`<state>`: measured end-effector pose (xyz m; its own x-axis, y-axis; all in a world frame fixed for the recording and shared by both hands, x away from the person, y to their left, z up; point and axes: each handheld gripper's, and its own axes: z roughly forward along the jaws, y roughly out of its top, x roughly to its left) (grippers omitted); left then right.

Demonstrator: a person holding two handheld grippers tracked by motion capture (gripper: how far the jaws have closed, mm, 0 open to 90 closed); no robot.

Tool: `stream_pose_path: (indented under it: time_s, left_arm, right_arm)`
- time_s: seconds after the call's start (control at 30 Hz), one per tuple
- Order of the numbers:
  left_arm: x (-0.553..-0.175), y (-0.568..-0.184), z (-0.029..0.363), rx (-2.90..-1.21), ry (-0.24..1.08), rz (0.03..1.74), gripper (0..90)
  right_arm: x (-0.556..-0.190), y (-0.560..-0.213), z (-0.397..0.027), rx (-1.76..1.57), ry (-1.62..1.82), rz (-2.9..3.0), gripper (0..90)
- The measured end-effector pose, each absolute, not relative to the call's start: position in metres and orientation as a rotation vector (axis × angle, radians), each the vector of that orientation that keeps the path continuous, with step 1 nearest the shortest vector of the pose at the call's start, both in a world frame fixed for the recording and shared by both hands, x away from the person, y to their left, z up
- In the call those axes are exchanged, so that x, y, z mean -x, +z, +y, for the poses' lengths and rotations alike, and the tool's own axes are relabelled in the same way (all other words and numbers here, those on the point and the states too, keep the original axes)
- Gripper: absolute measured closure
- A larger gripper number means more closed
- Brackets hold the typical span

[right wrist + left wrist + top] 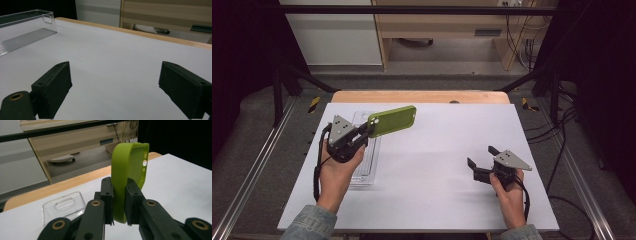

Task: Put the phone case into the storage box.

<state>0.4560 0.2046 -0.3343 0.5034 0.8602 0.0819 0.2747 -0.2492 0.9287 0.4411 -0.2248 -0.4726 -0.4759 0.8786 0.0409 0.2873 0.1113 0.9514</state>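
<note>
Right gripper [480, 159], near right of the white table [437, 165]: jaws spread wide, nothing between them. Left gripper [368, 130], at the left: jaws clamped on one end of a green phone case [393, 120], which is held clear of the table — its gripped end is hidden between the pads. A clear plastic tray [364, 165] lies beneath the left hand [337, 167], partly covered by it. Beyond the far edge, wooden furniture, cut off at the top.

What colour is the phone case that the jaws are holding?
The phone case is bright lime green, clearest in the left gripper view.
</note>
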Motion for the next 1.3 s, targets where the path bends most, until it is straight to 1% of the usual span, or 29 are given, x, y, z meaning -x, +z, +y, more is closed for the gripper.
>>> stream_pose_path:
  time_s: [0.7,1.3]
  left_arm:
    - [-0.465,-0.313,0.223,-1.781,0.823,0.964,78.9]
    - [-0.468,-0.305,0.241,-1.812,0.873,0.965,78.9]
  right_arm:
    - [-0.439,-0.476,-0.220,-1.033,1.366,1.830,8.5]
    - [-0.439,-0.476,-0.220,-1.054,1.397,1.834,7.4]
